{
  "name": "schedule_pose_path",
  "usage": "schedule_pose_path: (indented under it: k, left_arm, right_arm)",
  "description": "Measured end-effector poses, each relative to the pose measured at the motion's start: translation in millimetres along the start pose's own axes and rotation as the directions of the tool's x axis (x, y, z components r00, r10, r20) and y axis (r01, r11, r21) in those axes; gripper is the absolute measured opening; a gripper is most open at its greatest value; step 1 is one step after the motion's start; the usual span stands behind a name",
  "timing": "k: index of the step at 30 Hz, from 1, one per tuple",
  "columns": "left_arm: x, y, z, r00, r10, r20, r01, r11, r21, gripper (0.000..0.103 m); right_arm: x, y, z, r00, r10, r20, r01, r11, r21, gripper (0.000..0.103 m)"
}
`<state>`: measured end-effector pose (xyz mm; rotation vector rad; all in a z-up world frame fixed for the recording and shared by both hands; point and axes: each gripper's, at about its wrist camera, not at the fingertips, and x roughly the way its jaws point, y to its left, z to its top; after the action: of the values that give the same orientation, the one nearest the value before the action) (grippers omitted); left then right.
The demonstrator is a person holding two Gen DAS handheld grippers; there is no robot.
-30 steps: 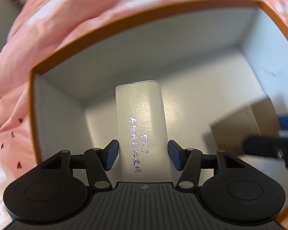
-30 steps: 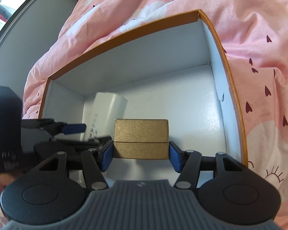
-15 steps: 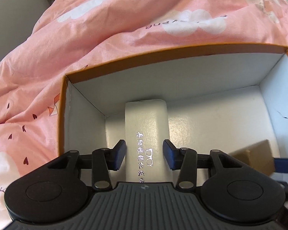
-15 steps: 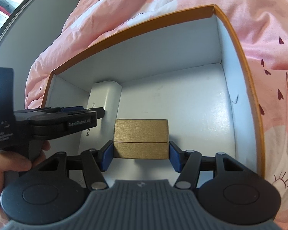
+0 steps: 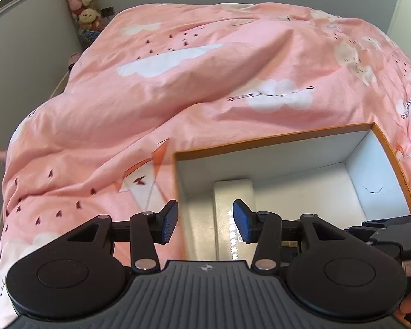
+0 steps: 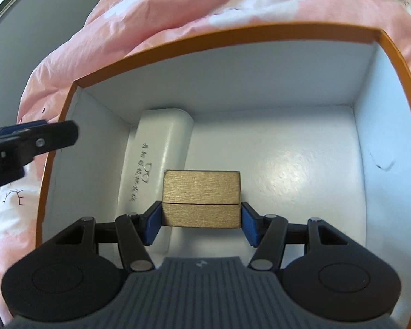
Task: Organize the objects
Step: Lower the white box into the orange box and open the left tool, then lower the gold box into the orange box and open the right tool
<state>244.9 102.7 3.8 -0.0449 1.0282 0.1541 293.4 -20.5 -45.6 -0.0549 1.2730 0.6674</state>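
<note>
The white glasses case (image 6: 161, 161) is already laid along the left wall of the orange-rimmed box (image 6: 222, 37), and the left gripper (image 5: 205, 220) is seen above the rim, its jaws apart and empty after closing partway. The gold box (image 6: 200, 198) is clamped between the pads of the right gripper (image 6: 200, 222), low inside, just beside the case; its release appears to be what is left. Bare white floor is left open to the right, up to the right wall.
</note>
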Motion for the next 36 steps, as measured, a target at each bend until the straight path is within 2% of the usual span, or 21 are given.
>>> schedule_pose_path:
  k: [10, 13, 15, 18, 20, 23, 26, 32, 36]
  left_arm:
    - [7.1, 24.4, -23.4, 0.999, -0.032, -0.031, 0.031, 0.999, -0.03, 0.052]
    - [8.1, 26.8, -28.2, 0.998, -0.048, -0.033, 0.046, 0.998, -0.043, 0.051]
    - [6.1, 27.8, -30.9, 0.998, -0.06, -0.028, 0.059, 0.997, -0.05, 0.051]
    - [2.4, 28.0, -35.6, 0.997, -0.076, -0.021, 0.075, 0.996, -0.056, 0.051]
    - [1.5, 26.6, -39.0, 0.997, -0.08, -0.021, 0.079, 0.995, -0.058, 0.051]
    - [0.6, 24.8, -44.1, 0.996, -0.086, -0.022, 0.084, 0.994, -0.066, 0.051]
    - [-0.7, 25.5, -49.7, 0.995, -0.093, -0.025, 0.09, 0.992, -0.083, 0.051]
    - [-3.2, 30.7, -59.5, 0.996, -0.092, -0.022, 0.089, 0.989, -0.118, 0.051]
    - [-2.9, 34.2, -63.5, 0.995, -0.094, -0.022, 0.09, 0.987, -0.133, 0.051]
  right_arm:
    - [11.4, 21.5, 7.5, 1.0, 0.025, 0.005, -0.025, 1.0, -0.007, 0.061]
    - [10.5, 16.7, 10.1, 0.999, 0.035, 0.0, -0.035, 0.999, 0.013, 0.061]
    - [5.6, 13.2, 8.8, 0.999, 0.043, -0.015, -0.042, 0.999, 0.026, 0.061]
    - [-12.9, 12.5, -1.3, 0.999, 0.047, -0.012, -0.047, 0.999, -0.017, 0.061]
    - [-19.5, 13.6, -4.6, 0.995, 0.087, -0.051, -0.088, 0.996, -0.026, 0.061]
    - [-24.0, 14.6, -15.0, 0.977, 0.159, -0.145, -0.163, 0.987, -0.016, 0.061]
    - [-19.7, 19.8, -21.2, 0.961, 0.186, -0.203, -0.192, 0.981, -0.009, 0.061]
    - [-1.7, 29.0, -23.6, 0.941, 0.216, -0.26, -0.216, 0.976, 0.03, 0.061]
    - [7.6, 35.7, -22.6, 0.937, 0.222, -0.271, -0.218, 0.975, 0.046, 0.061]
